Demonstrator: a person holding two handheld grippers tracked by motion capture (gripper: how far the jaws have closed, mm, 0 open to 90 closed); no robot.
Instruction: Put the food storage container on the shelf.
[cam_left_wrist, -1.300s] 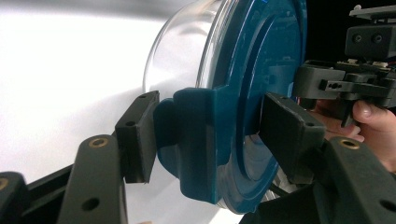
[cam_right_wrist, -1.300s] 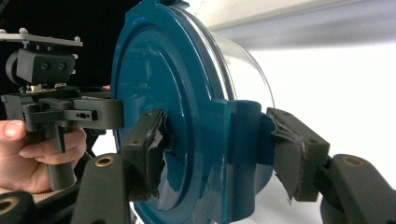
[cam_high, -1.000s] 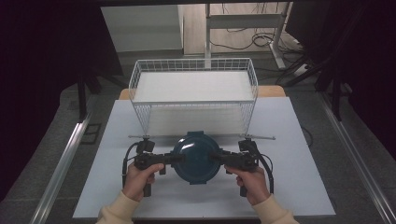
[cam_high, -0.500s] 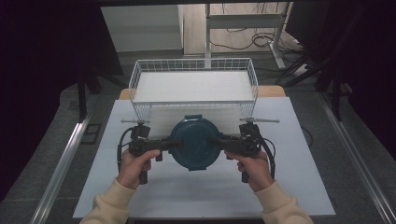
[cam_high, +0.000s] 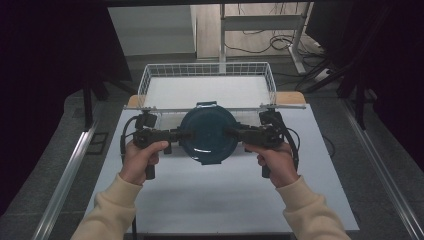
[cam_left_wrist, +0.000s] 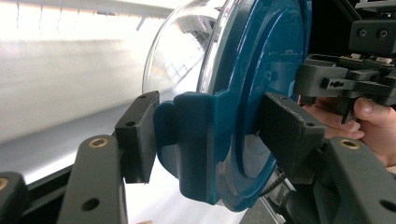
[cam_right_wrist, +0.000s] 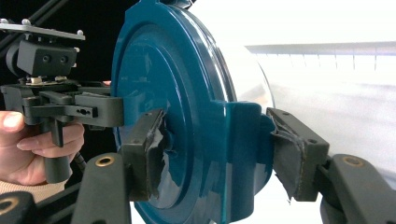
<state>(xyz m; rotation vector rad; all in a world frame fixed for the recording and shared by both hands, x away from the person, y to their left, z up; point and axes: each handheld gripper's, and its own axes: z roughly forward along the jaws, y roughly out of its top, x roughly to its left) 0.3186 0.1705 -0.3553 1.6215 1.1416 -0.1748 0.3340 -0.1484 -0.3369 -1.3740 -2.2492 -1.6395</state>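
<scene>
Moved fwd since 1 s ago: container (cam_high: 208, 134) carried from mid-desk up toward the wire basket (cam_high: 206, 75), both hands (cam_high: 139, 159) gone w/ it. Now held between the 2 grippers, teal lid facing up in high view, far side just at/over the basket's near rim; touching or not, can't tell. Clear bowl part under the lid seen in both gripper views (cam_left_wrist: 182, 51).

Left gripper (cam_high: 176, 135) clamped on lid's left tab (cam_left_wrist: 196, 140), one pad each side of it. Right gripper (cam_high: 235, 133) clamped on the opposite tab (cam_right_wrist: 243, 154), same way; pad tape torn and ragged. Third tab at far edge of lid, pointing at basket.

Count: 1 container, 1 basket, 2 grippers, 2 hands in cream sleeves.

Room: white desk (cam_high: 215, 200) bare on near side, also left and right of the hands; plenty of free surface there. Fwd way closed by basket's near wall, standing across the desk's far end. Basket interior white and bare as far as seen.

Around: cables looping from each gripper by the wrists; metal rails along both desk sides on the floor; stand legs and loose cables on floor beyond basket; dark curtains left and right.
</scene>
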